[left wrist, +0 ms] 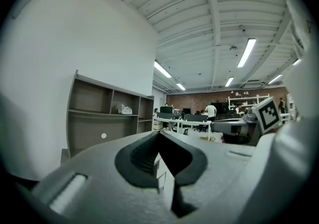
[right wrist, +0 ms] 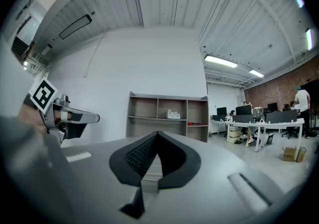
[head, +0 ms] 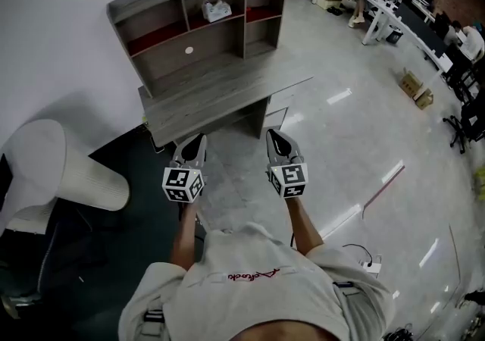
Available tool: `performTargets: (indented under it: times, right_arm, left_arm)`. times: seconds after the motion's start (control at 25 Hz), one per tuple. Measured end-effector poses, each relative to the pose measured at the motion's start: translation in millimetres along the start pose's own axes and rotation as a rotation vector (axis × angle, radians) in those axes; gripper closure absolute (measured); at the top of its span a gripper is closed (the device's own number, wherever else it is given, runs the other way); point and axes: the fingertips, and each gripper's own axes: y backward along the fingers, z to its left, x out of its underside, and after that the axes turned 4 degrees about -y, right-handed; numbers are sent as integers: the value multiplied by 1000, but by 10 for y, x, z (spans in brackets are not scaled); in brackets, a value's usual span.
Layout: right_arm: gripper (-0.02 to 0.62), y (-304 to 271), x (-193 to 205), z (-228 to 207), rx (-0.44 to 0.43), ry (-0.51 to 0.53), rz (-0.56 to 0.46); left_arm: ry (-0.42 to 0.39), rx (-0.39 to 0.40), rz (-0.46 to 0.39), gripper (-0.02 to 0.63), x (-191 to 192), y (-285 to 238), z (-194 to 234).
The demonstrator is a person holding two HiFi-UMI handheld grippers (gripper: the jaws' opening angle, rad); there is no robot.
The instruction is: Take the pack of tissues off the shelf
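One grey shelf (head: 201, 25) rises against the white wall from the back of a table (head: 220, 97) of the same finish, its compartments facing outward into the room so that their contents can be reached from the front. To the left of the table stands a white chair (head: 61, 169), out of the path between the person and the shelf. The person stands in front of the table, well apart from the shelf, with both arms carried forward at about the same height. The left hand-held gripper (head: 198, 139) and the right hand-held gripper (head: 271, 135) are held side by side and level, aimed at the shelf; this reads as a carrying posture for the approach, not a reach. Each has its jaws closed tip to tip with nothing between them. The pack of tissues (head: 217, 10), small and white, lies in the middle compartment of the upper row, resting on that compartment's board and untouched by either gripper. Judged from this layout, the task is at its outset: the person must come closer and open one pair of jaws before the pack can be taken.
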Motion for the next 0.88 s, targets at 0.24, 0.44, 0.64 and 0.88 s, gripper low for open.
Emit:
performTargets:
  times: [0.24, 0.44, 0.64, 0.88]
  right_arm:
    - [589, 94, -24, -98, -10, -8, -27]
    - [589, 162, 5, -182, -35, 15, -16]
    - [589, 239, 73, -291, -60, 14, -11]
    - [589, 304, 189, -439, -70, 3, 7]
  left_arm:
    - [2, -8, 4, 607, 22, -32, -115]
    - [-2, -9, 3, 607, 7, -114, -278]
    - [-12, -12, 3, 607, 27, -220, -473]
    - [-6, -23, 13, 607, 109, -302, -621]
